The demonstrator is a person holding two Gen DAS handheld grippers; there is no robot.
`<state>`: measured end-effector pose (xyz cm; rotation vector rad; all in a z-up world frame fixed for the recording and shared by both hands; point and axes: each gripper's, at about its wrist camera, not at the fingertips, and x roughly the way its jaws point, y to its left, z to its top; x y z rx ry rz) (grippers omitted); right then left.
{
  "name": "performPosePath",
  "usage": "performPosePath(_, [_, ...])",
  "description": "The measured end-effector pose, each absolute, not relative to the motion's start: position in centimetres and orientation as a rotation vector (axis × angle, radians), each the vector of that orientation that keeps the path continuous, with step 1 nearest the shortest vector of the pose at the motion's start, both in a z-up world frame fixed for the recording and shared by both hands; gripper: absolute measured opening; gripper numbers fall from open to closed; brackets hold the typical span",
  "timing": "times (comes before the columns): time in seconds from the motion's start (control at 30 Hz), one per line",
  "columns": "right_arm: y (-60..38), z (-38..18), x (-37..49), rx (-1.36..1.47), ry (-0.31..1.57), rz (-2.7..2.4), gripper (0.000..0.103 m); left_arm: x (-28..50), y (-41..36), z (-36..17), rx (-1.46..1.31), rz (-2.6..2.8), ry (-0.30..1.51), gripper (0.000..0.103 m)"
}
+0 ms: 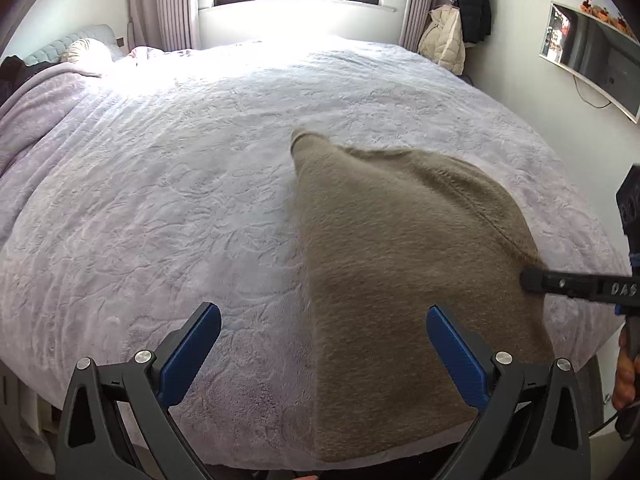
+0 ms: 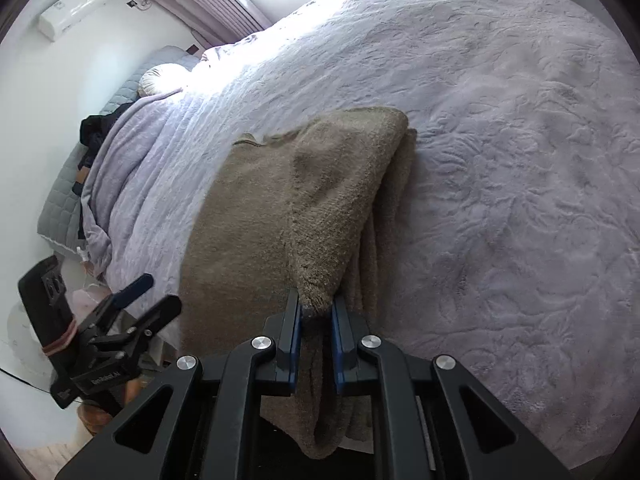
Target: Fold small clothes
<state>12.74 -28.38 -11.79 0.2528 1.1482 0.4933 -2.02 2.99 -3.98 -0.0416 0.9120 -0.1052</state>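
A brown fuzzy garment [image 1: 400,256] lies on the near right part of the bed, partly folded, with its lower edge hanging over the bed's front edge. My left gripper [image 1: 324,316] stands wide open just above the garment's left edge, with nothing between its blue pads [image 1: 200,336]. In the right wrist view my right gripper [image 2: 316,306] is shut on a raised corner of the brown garment [image 2: 312,184], whose top layer is lifted into a fold. The right gripper [image 1: 530,278] reaches in from the right at the garment's side. The left gripper [image 2: 160,290] shows open at far left.
The bed carries a lavender textured blanket [image 1: 160,200] that fills most of both views. A pillow [image 1: 86,50] and dark clothes [image 2: 96,128] lie at the head end. Jackets [image 1: 460,28] hang in the far corner and a screen [image 1: 592,60] is on the right wall.
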Motion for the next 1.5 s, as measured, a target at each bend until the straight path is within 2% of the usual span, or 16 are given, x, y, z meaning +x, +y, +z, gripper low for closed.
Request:
performPosePath(0.1, [-28.9, -13.9, 12.4, 0.299, 1.151, 0.49, 0.013, -2.0, 2.4, -5.0, -0.019, -0.062, 0.947, 0.103])
performPosePath(0.43, [-31.7, -13.8, 10.7, 0.379, 1.124, 0.481, 0.012, -3.4, 2.2, -4.6, -0.036, -0.061, 0.923, 0.103])
performPosePath(0.97, [-32.3, -10.3, 9.7, 0.386, 1.106, 0.387, 0.02, -4.4, 0.7, -4.6, -0.039, -0.154, 0.937, 0.103])
performPosePath(1.0, [-31.9, -9.8, 9.8, 0.376, 1.092, 0.397, 0.028, -4.3, 0.7, -4.7, -0.041, -0.151, 0.944, 0.103])
performPosePath(1.03, [-31.1, -9.4, 10.1, 0.361, 1.081, 0.404, 0.045, -4.2, 0.7, -4.8, -0.041, -0.144, 0.951, 0.103])
performPosePath(1.1, [-29.5, -8.4, 10.2, 0.309, 1.054, 0.41, 0.064, -4.1, 0.8, -5.0, -0.038, -0.126, 0.962, 0.103])
performPosePath(1.27, [-25.9, -7.6, 9.9, 0.151, 1.026, 0.375, 0.065, -4.1, 1.2, -5.3, -0.032, -0.1, 0.963, 0.103])
performPosePath(1.37, [-24.7, -9.9, 10.9, 0.088, 1.093, 0.31, 0.073, -4.1, 1.2, -5.5, -0.024, -0.095, 0.971, 0.103])
performPosePath(1.43, [-24.6, -12.4, 11.5, 0.034, 1.143, 0.241, 0.075, -4.2, 1.2, -5.6, -0.021, -0.097, 0.977, 0.103])
performPosePath(1.5, [-25.9, -13.4, 11.1, 0.102, 1.13, 0.268, 0.076, -4.3, 1.5, -5.6, -0.017, -0.097, 0.977, 0.103])
